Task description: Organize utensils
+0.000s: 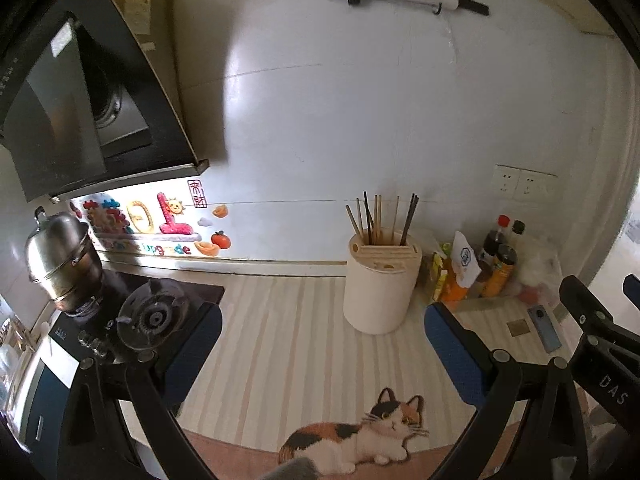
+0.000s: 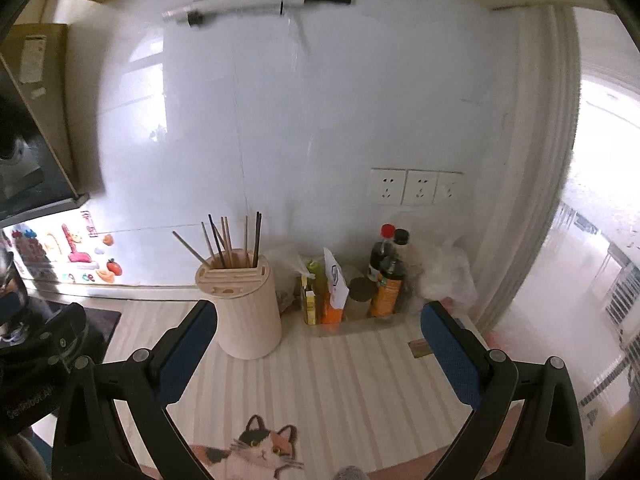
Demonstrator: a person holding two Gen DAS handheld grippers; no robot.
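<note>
You are holding both grippers above the counter (image 1: 288, 320), and neither is carrying anything. Your left gripper (image 1: 324, 344) is spread wide with nothing between its blue pads, and your right gripper (image 2: 320, 344) is spread just as wide and also holding nothing.

The chopsticks (image 1: 380, 218) are standing upright, fanned out, in the back slot of the cream utensil holder (image 1: 380, 292). That holder is sitting ahead of your left gripper, slightly toward its right finger. In the right wrist view the chopsticks (image 2: 228, 240) and holder (image 2: 248, 308) are lying ahead and just beside your right gripper's left finger.

No loose utensil is showing on the striped mat ahead of either gripper. So this is fitting two stages: chopsticks already stowed and you pulling clear, or you lining up to reach into the holder and sort them. The frames are not settling which.

If you are going in, you are needing a narrow, top-down approach on thin sticks, closing gently, since they are leaning against each other. Be watching the condiment bottles (image 2: 386, 276) and cartons crowding just beyond the holder on the right gripper's far side; a wide sweep is risking a knock.
</note>
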